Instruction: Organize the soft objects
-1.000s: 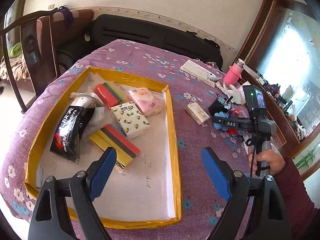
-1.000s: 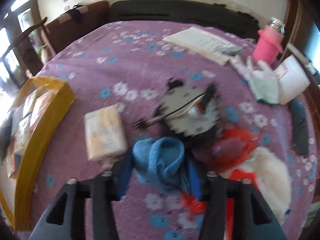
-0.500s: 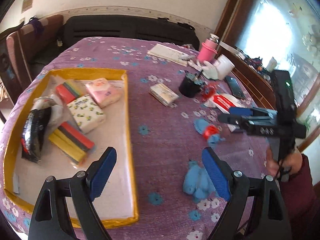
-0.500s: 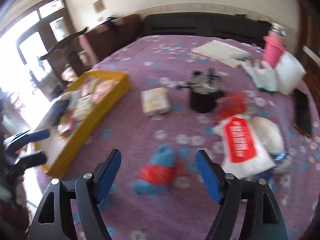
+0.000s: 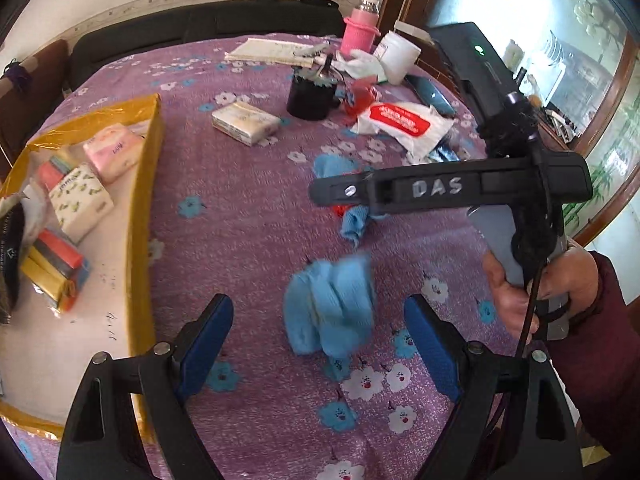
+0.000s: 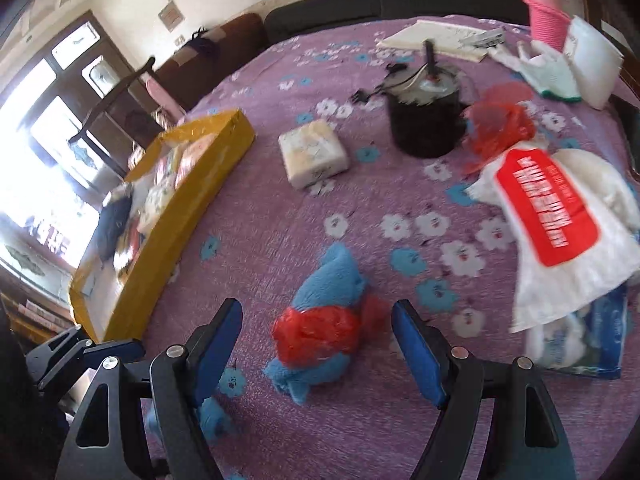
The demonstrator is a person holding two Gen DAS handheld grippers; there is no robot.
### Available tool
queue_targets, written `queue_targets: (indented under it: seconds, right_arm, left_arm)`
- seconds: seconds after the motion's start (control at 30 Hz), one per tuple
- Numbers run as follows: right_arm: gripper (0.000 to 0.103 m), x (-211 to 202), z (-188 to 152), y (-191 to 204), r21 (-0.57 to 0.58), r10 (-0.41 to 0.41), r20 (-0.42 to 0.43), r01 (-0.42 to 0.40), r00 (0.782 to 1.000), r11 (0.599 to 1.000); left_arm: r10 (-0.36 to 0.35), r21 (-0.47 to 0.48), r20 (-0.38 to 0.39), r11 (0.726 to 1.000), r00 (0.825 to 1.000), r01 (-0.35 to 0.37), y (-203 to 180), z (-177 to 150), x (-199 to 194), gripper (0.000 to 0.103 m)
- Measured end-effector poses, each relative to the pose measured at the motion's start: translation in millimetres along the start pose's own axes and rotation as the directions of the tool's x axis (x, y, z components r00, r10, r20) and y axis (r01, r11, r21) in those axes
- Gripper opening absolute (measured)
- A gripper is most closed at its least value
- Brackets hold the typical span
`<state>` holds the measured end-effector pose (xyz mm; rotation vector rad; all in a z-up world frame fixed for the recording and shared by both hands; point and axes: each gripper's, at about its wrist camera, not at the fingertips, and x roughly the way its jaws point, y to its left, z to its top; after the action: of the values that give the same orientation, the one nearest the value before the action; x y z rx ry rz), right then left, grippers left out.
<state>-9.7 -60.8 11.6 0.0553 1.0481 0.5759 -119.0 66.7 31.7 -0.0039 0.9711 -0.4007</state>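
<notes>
In the left wrist view my left gripper (image 5: 320, 332) is open, with a folded light-blue cloth (image 5: 330, 306) lying on the purple tablecloth between its fingers. My right gripper (image 6: 318, 340) is open over a blue cloth wrapped in red plastic (image 6: 320, 328); in the left wrist view that cloth (image 5: 354, 216) is partly hidden behind the right gripper's body (image 5: 440, 188). The yellow tray (image 5: 154, 128) at left holds tissue packs (image 5: 80, 200) and sponges (image 5: 54, 258). It also shows in the right wrist view (image 6: 188, 204).
A loose tissue pack (image 5: 244, 122), a black pot (image 5: 310, 94), a white bag with a red label (image 5: 404, 124), a pink bottle (image 5: 360, 32), papers (image 5: 272, 50) and a white glove (image 6: 548, 74) lie on the round table. A dark sofa (image 5: 200, 26) stands behind.
The right gripper let go of the blue cloth bundle, opened and pulled back. The left gripper swung right from over the tray to the light-blue cloth.
</notes>
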Motion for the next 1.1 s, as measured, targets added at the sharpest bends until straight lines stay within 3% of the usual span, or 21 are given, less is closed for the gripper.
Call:
queue_targets:
  seconds: [0.13, 0.23, 0.3, 0.37, 0.47, 0.6, 0.67, 0.7, 0.8, 0.9, 0.93, 0.97, 1.1]
  right_arm:
    - [0.074, -2.3, -9.7, 8.3, -0.062, -0.051, -0.007, 0.051, 0.999, 0.997]
    - [0.064, -9.4, -15.7, -1.1, -0.051, -0.076, 0.001, 0.076, 0.997, 0.996]
    - [0.052, -13.8, -18.5, -6.6, -0.047, -0.098, 0.007, 0.099, 0.995, 0.994]
    - [0.048, -18.0, -20.5, -12.5, -0.032, -0.107, 0.010, 0.107, 0.994, 0.994]
    - [0.048, -21.2, -20.1, -17.1, -0.013, -0.102, 0.020, 0.102, 0.995, 0.995]
    - [0.066, -19.6, -15.5, -19.8, 0.021, -0.093, 0.028, 0.093, 0.995, 0.995]
    - [0.067, -18.7, -11.9, -16.3, 0.008, -0.106, 0.033, 0.106, 0.994, 0.994]
    - [0.067, -17.7, -9.9, -13.7, 0.000, -0.116, 0.036, 0.116, 0.993, 0.993]
    - [0.067, -14.0, -4.7, -8.0, -0.018, -0.142, 0.042, 0.143, 0.989, 0.990]
    - [0.066, -7.7, -1.9, -6.3, -0.015, -0.151, 0.030, 0.151, 0.988, 0.988]
    - [0.061, -5.7, -1.7, -6.3, -0.015, -0.153, 0.023, 0.153, 0.988, 0.988]
    - [0.047, -4.9, -2.0, -5.8, -0.013, -0.154, 0.019, 0.154, 0.988, 0.988]
    - [0.043, -11.6, -2.3, -1.4, -0.007, -0.146, 0.033, 0.146, 0.989, 0.989]
  left_arm:
    - [0.047, 0.020, -0.012, 0.999, 0.999, -0.046, -5.7, -1.0, 10.6, 0.087]
    - [0.041, 0.030, -0.025, 0.999, 0.999, -0.040, -10.3, 0.5, 17.5, 0.087]
    - [0.032, 0.036, -0.032, 0.999, 0.999, -0.031, -14.3, 2.3, 23.2, 0.087]
    - [0.042, 0.055, -0.031, 0.998, 0.999, -0.040, -19.3, 4.4, 29.1, 0.087]
    - [0.046, 0.075, -0.047, 0.996, 0.998, -0.042, -24.7, 7.1, 40.2, 0.087]
    - [0.060, 0.097, -0.014, 0.994, 0.998, -0.058, -28.7, 6.4, 44.7, 0.087]
    - [0.054, 0.087, 0.004, 0.995, 0.999, -0.054, -25.8, 5.3, 41.1, 0.069]
    - [0.074, 0.094, 0.011, 0.993, 0.997, -0.075, -24.3, 5.1, 38.3, 0.042]
    - [0.020, 0.048, 0.013, 0.999, 1.000, -0.020, -13.2, 5.7, 29.1, 0.039]
    - [0.009, 0.020, 0.049, 1.000, 0.999, -0.010, -6.5, 5.0, 16.2, 0.039]
    - [-0.001, 0.006, 0.065, 1.000, 0.998, 0.000, -3.5, 4.8, 9.9, 0.039]
    - [-0.006, 0.000, 0.075, 1.000, 0.997, 0.006, -1.5, 4.0, 5.3, 0.039]
    - [-0.021, -0.055, 0.137, 0.998, 0.990, 0.029, 16.5, 2.6, -21.4, 0.039]
